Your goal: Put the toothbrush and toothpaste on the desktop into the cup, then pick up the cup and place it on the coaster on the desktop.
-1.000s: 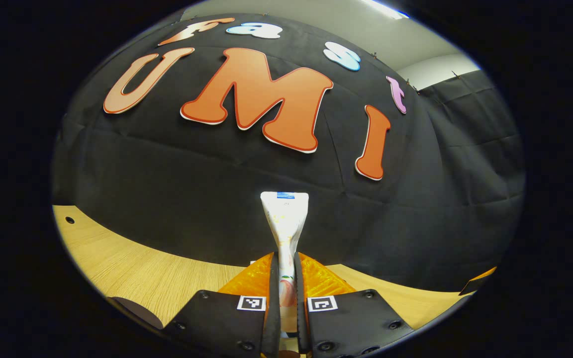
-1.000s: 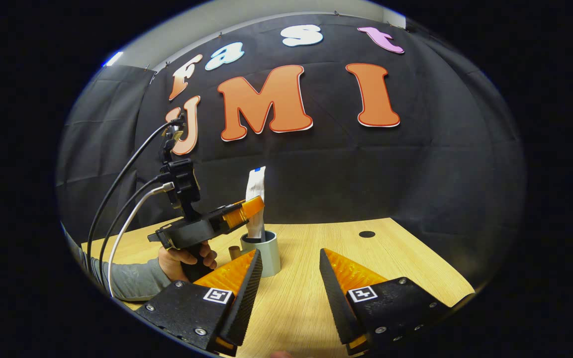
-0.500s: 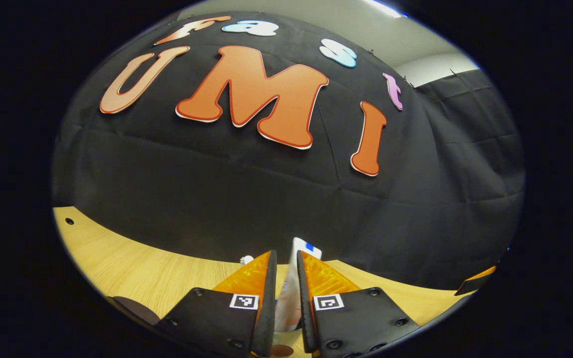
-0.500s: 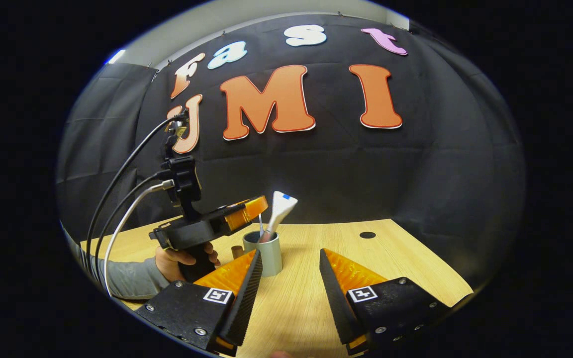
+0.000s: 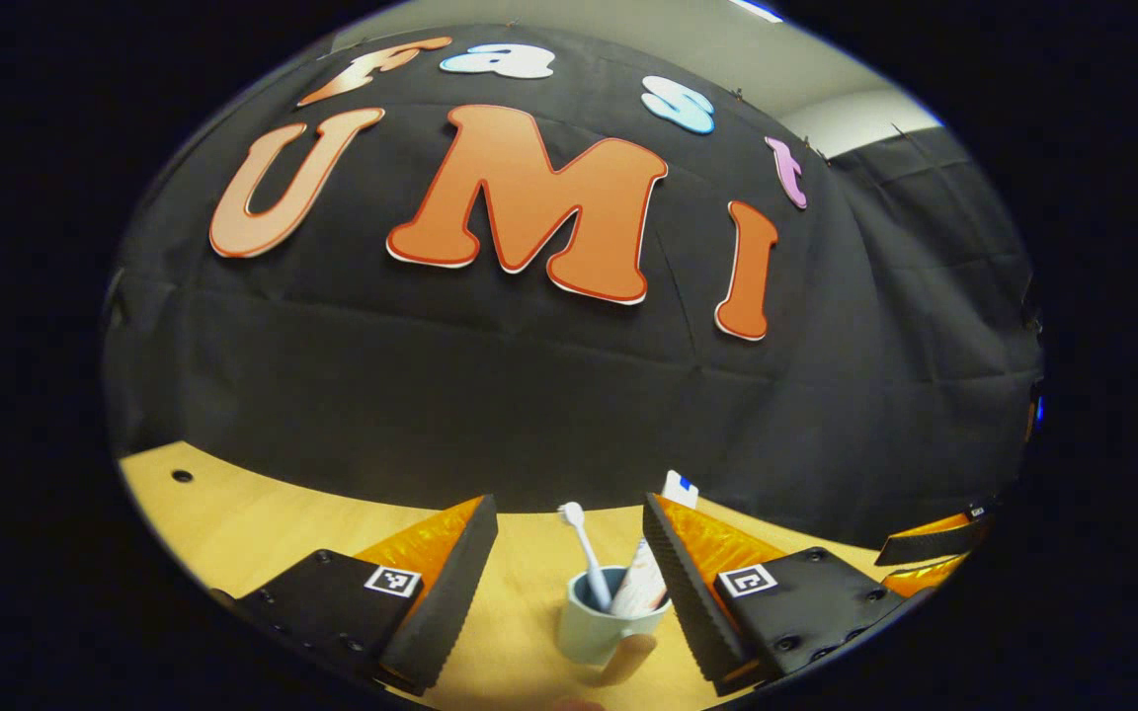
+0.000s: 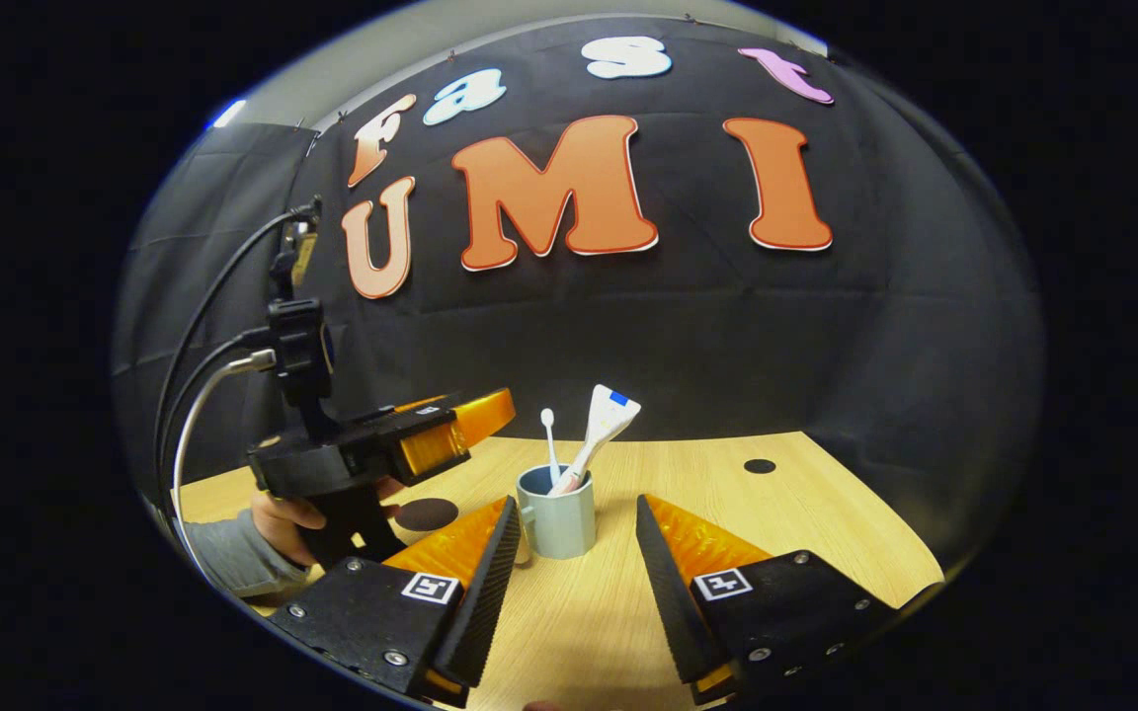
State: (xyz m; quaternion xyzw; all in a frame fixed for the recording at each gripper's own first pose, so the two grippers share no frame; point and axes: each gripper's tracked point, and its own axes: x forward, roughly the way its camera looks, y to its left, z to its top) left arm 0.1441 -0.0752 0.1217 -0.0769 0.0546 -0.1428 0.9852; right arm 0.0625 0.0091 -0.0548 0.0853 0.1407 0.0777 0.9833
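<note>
A pale blue-grey cup (image 6: pixel 559 518) stands on the wooden desktop (image 6: pixel 776 523). In it are a white toothbrush (image 6: pixel 549 442), head up, and a white toothpaste tube (image 6: pixel 604 427) leaning right. My left gripper (image 6: pixel 470 420) hovers open to the cup's left and slightly above its rim, held by a hand (image 6: pixel 278 513). In the left gripper view, the cup (image 5: pixel 594 627), toothbrush (image 5: pixel 584 553) and tube (image 5: pixel 643 585) sit low between the spread fingers of the left gripper (image 5: pixel 567 521), untouched. My right gripper (image 6: pixel 569 553) is open, just in front of the cup. A dark round coaster (image 6: pixel 428 513) lies left of the cup.
A small dark hole (image 6: pixel 759 465) marks the desktop at the right, another (image 5: pixel 182 476) at the far left. The black cloth wall closes the back of the desk. Bare wood stretches to the cup's right. The right gripper (image 5: pixel 934 541) shows at the far right edge.
The left gripper let go of the toothpaste, opened wide and drew back. The tube dropped into the cup and leans right beside the toothbrush. The right gripper stayed open.
</note>
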